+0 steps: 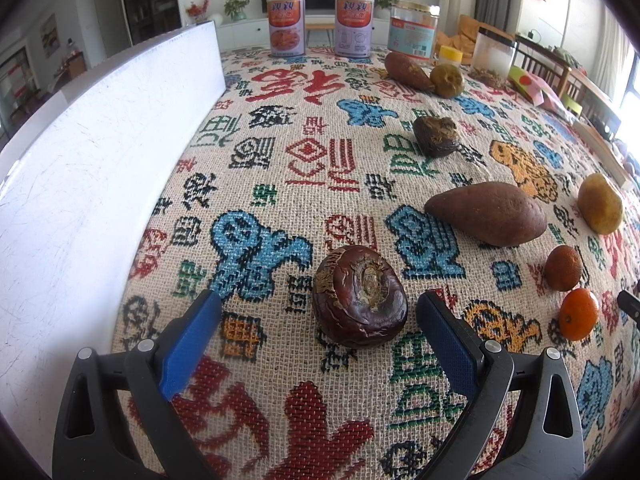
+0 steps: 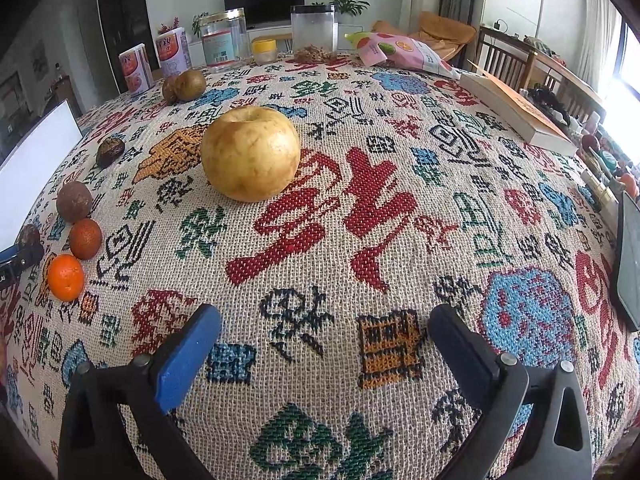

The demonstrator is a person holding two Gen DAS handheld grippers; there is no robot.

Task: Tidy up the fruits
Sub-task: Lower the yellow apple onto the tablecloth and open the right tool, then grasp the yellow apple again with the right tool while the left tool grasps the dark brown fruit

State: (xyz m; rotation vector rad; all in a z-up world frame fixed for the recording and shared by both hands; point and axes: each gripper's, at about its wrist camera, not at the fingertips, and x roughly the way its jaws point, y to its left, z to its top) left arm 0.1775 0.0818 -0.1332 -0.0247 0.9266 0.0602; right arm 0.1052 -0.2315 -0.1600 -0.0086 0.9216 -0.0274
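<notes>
Showing only leftward: water chestnut (image 1: 359, 296) between open jaws.

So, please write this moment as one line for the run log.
left gripper: open, around chestnut, not closed | right gripper: open, empty | apple: on cloth, ahead of right gripper

On the tablecloth (image 1: 304, 184), a water chestnut (image 1: 359, 295) lies between the left gripper's (image 1: 319, 312) spread fingers. A board (image 1: 92, 168) stands to its left, a sweet potato (image 1: 486, 213) behind to the right, and two cans (image 1: 286, 25) at the far edge. A pear (image 2: 250, 153) sits ahead of the right gripper (image 2: 325, 326), with a tangerine (image 2: 65, 277) to its left.
</notes>
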